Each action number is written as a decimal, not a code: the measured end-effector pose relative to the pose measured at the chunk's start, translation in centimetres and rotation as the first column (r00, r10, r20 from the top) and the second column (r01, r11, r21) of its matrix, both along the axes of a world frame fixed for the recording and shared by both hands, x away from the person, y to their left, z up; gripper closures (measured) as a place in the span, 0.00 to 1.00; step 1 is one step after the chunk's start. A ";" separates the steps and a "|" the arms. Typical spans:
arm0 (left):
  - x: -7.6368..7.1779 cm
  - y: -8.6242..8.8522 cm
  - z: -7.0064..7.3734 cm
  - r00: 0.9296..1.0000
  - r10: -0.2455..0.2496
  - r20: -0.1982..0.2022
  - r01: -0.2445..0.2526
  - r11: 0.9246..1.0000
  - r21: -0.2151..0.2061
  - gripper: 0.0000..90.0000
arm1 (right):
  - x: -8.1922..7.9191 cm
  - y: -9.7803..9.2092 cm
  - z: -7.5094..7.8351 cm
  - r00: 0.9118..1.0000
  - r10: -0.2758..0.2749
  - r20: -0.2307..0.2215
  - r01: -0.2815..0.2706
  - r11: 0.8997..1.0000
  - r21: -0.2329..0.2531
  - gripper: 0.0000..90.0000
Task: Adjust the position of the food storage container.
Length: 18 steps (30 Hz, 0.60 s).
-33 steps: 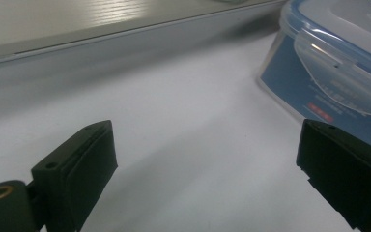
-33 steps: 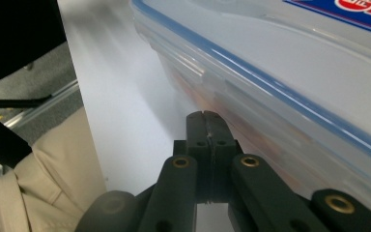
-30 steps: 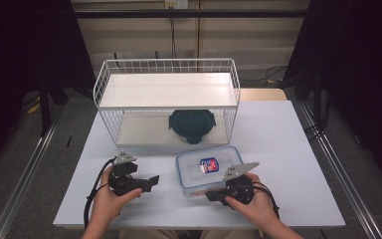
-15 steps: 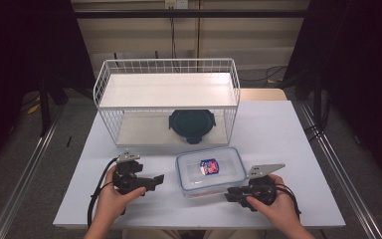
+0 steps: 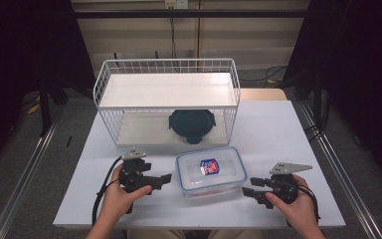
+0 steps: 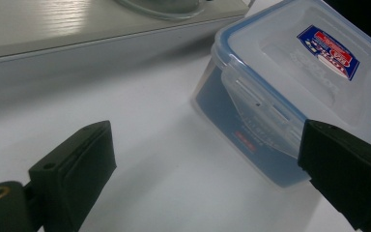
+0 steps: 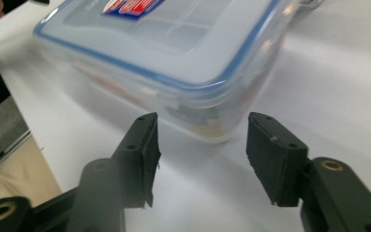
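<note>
**Both grippers parted, flanking the lidded box**

White rectangular table (image 5: 288,149) carries everything. At the back sits a white wire rack with a flat white shelf on top (image 5: 168,89); under that shelf, on the rack's lower board, a dark teal round lidded container (image 5: 192,124). In front of the rack, near the table's front middle: clear rectangular plastic food box with blue-rimmed snap lid and a red-blue label (image 5: 211,170), lid on, flat on the table. Left black two-jaw gripper (image 5: 165,178) is just left of the box, jaws spread wide, nothing between them; box's side latch near one jaw. Right black two-jaw gripper (image 5: 245,191) sits off the box's right front corner, jaws apart, empty, pointing at that corner.
</note>
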<state>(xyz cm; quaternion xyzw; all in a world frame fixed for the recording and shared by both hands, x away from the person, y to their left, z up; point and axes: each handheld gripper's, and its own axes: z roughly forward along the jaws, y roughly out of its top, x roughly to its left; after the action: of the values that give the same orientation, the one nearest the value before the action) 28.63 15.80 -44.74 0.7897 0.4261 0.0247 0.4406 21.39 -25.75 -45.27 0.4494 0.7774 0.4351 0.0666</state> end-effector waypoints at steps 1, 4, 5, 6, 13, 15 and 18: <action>0.0 -0.1 0.0 1.000 -0.002 0.001 0.002 1.000 0.001 0.07 | 0.1 -0.2 0.1 1.000 -0.009 0.001 0.009 1.000 0.005 0.48; -0.2 -0.4 0.0 1.000 -0.002 -0.006 0.002 1.000 -0.017 0.07 | 0.4 -0.6 0.1 0.999 -0.041 0.016 0.041 0.999 0.030 0.42; -0.3 -0.4 0.0 1.000 -0.008 -0.008 0.008 1.000 -0.023 0.07 | 0.6 -0.6 0.1 0.999 -0.050 0.017 0.050 0.998 0.040 0.40; -0.4 -0.5 0.0 1.000 -0.001 -0.010 0.000 0.999 -0.036 0.07 | 0.8 -0.8 0.0 0.998 -0.056 0.029 0.054 0.997 0.048 0.38; -1.2 -1.5 -0.2 0.999 -0.024 -0.030 0.021 0.996 -0.084 0.07 | 1.8 -1.3 0.2 0.995 -0.095 0.042 0.089 0.988 0.130 0.31; -1.3 -1.6 -0.1 0.999 -0.026 -0.033 0.023 0.994 -0.103 0.07 | 1.9 -1.3 0.3 0.993 -0.106 0.050 0.097 0.984 0.149 0.29; -1.4 -2.1 -0.1 0.998 -0.015 -0.054 0.007 0.989 -0.149 0.07 | 2.0 -1.2 0.4 0.990 -0.124 0.065 0.112 0.980 0.164 0.25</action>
<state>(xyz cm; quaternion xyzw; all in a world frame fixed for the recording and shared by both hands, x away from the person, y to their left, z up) 27.23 13.74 -44.86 0.7575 0.4344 -0.0316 0.4864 23.43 -26.94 -44.85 0.4820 0.7088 0.5079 0.0853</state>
